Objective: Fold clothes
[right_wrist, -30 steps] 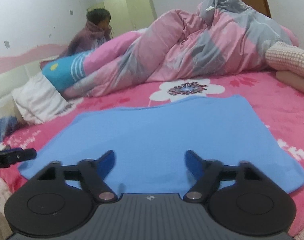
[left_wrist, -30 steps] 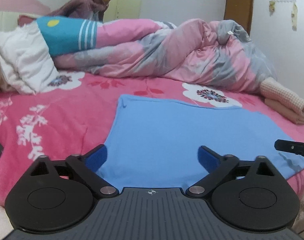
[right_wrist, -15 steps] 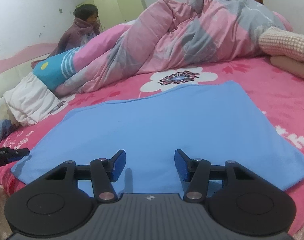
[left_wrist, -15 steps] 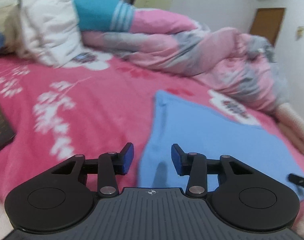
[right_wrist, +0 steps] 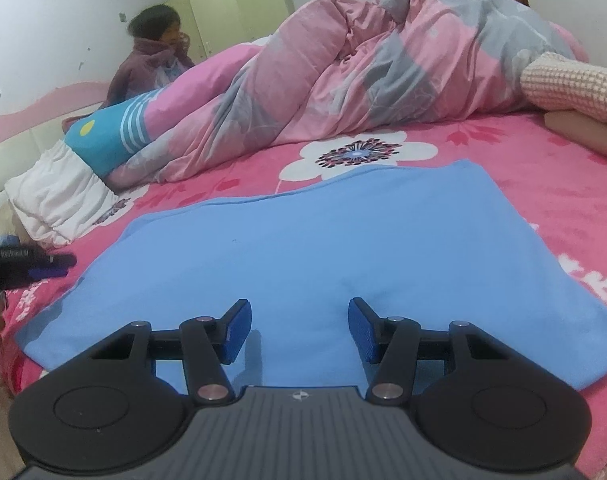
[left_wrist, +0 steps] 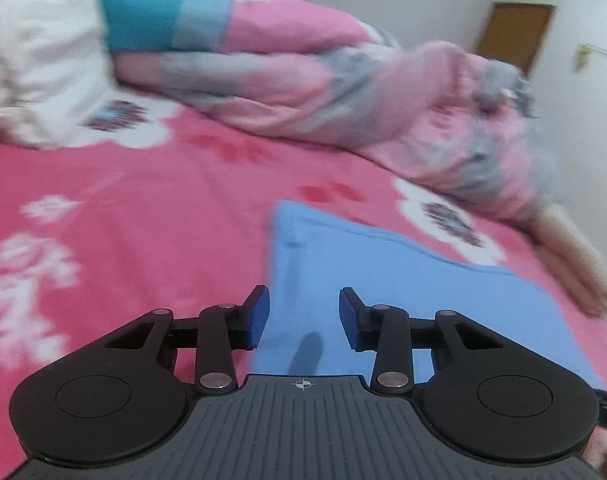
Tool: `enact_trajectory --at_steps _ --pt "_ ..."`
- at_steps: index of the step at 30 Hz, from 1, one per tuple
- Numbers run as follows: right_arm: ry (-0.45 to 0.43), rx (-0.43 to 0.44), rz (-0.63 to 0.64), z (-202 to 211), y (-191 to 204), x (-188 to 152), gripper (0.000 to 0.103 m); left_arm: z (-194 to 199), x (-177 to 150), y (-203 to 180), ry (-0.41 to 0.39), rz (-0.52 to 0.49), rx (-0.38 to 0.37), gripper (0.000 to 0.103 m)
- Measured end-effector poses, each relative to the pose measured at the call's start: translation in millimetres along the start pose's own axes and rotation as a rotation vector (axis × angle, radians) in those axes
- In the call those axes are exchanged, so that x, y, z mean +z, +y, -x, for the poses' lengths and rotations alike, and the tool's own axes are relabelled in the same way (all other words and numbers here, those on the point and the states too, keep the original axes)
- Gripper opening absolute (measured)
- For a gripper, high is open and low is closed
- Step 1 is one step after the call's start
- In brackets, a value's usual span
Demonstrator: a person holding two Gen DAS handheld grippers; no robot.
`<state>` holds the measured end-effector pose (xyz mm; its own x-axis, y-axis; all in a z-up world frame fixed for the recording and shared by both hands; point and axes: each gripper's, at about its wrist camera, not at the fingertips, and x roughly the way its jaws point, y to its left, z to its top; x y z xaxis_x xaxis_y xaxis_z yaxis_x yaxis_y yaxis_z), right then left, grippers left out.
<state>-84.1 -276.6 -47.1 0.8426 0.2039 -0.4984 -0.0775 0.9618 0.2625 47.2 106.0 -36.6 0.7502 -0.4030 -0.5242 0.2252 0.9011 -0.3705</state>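
The blue cloth [right_wrist: 327,248] lies flat on the pink bed [right_wrist: 543,184], smooth enough to fold; my left gripper [left_wrist: 303,316] straddles its left edge, my right gripper [right_wrist: 299,328] hovers over its near edge; both gape, holding nothing.

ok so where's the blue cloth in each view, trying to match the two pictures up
Left wrist view: the blue cloth fills the lower centre and right, its left edge running up just ahead of the left hand-held gripper.
Right wrist view: it spreads across the middle, ahead of the right hand-held gripper.
Shared landmark: the pink and grey duvet heaped behind the cloth.
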Motion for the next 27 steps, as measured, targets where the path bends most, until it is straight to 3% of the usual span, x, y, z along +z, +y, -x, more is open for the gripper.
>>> enact_trajectory --at_steps 1,6,9,14,17,18,19,21,27 --pt "0.001 0.000 0.004 -0.9 0.1 0.3 0.057 -8.3 2.7 -1.2 0.024 -0.006 -0.015 0.038" --pt "-0.003 0.008 0.005 -1.5 -1.7 0.5 0.057 -54.4 17.2 17.2 0.112 -0.019 0.063 0.037" --pt "-0.006 0.014 0.000 -1.2 -3.7 0.1 0.056 -45.8 33.3 23.2 0.060 0.004 0.115 0.038" --pt "-0.006 0.011 0.004 -2.9 -3.2 0.0 0.056 -56.3 42.1 11.3 0.103 -0.025 -0.059 0.039" --pt "-0.005 0.009 0.009 -4.3 -2.4 1.0 0.056 -54.9 53.5 21.4 0.092 0.026 -0.041 0.039" --pt "-0.005 0.010 0.007 -4.7 -2.4 1.2 0.056 -54.4 57.3 24.7 0.088 0.043 -0.034 0.031" --pt "-0.005 0.011 0.006 -4.9 -2.5 1.4 0.056 -53.9 61.0 28.1 0.084 0.060 -0.028 0.031" --pt "-0.008 0.014 0.003 -4.9 -2.8 1.3 0.056 -53.0 68.6 34.8 0.076 0.094 -0.016 0.040" --pt "-0.017 0.024 -0.001 -2.5 -4.3 -0.3 0.056 -50.2 91.4 54.9 0.053 0.195 0.022 0.044"
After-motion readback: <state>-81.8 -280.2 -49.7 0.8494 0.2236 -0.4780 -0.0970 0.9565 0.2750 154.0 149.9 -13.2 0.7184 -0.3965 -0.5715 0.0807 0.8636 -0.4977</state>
